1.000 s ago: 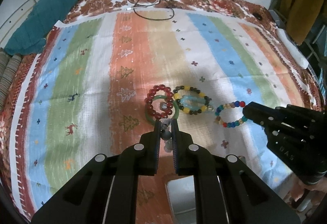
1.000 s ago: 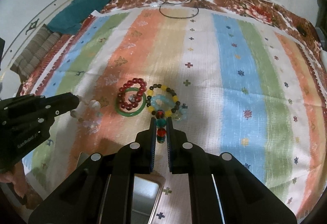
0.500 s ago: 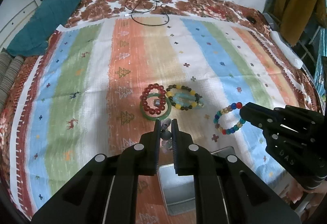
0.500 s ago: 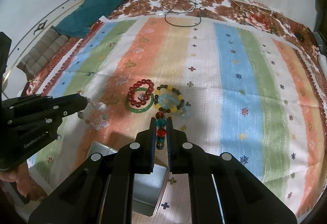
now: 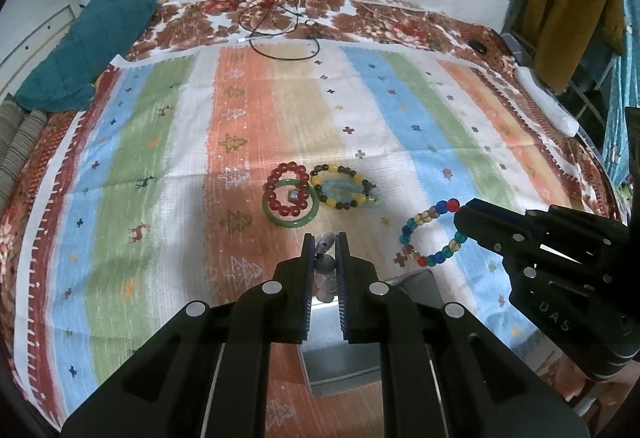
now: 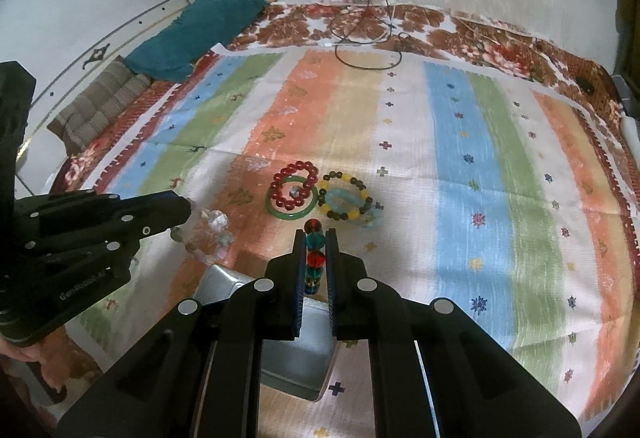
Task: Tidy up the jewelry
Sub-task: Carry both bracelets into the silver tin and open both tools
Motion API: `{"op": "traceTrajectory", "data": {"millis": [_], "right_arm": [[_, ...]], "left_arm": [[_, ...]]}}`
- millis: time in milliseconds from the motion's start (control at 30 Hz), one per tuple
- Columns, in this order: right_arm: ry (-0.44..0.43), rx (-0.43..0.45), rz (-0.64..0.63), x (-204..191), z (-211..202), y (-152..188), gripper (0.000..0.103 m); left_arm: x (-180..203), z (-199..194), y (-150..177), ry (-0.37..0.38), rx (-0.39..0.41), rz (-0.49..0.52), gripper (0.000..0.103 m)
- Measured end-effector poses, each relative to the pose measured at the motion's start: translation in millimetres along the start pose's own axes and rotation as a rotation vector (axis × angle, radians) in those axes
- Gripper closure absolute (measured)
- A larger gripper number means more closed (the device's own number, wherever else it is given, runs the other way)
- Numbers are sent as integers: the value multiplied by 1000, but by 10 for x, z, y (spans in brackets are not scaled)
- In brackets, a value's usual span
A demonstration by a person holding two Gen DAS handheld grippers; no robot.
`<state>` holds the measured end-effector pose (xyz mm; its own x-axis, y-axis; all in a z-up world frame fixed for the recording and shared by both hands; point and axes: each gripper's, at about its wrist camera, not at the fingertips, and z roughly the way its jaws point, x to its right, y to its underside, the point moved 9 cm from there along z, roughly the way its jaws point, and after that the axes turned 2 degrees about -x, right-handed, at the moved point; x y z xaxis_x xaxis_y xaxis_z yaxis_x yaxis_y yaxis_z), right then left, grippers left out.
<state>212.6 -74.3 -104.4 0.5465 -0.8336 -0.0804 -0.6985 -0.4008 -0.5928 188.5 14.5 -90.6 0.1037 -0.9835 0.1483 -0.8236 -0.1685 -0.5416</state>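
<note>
My left gripper (image 5: 325, 240) is shut on a clear and grey bead bracelet (image 5: 326, 266), held above the striped cloth; it also shows in the right wrist view (image 6: 208, 234). My right gripper (image 6: 314, 238) is shut on a multicolour bead bracelet (image 6: 314, 258), which hangs as a ring in the left wrist view (image 5: 430, 234). On the cloth lie a red bead bracelet (image 5: 289, 190) over a green bangle (image 5: 291, 216), and a yellow and dark bead bracelet (image 5: 340, 185) over a pale blue one (image 5: 338, 190). A grey metal tray (image 5: 340, 366) lies beneath both grippers.
A teal cushion (image 5: 88, 42) lies at the far left corner. Black cables (image 5: 280, 26) coil at the far edge of the cloth. A white object (image 5: 548, 106) lies along the right edge, with clothes hanging beyond.
Both grippers have risen and drawn back with their bracelets. The grey tray has come into view beneath them, and the bracelets on the cloth look farther away.
</note>
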Motion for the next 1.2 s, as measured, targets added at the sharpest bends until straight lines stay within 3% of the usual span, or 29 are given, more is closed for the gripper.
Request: {"op": "traceTrajectory", "data": {"millis": [733,1100,1200], "right_arm": [[-19,1,-21,-148,-172,286,93],[-46,-25,-44,-259,-196,457,93],[-20,-47,-21,-195,-149,469,91]], "left_arm": [[125,-246,265,20,32,34,93],[148,-252,468,32,2,32,93],[86,-222,477,10,-8,8,91]]}}
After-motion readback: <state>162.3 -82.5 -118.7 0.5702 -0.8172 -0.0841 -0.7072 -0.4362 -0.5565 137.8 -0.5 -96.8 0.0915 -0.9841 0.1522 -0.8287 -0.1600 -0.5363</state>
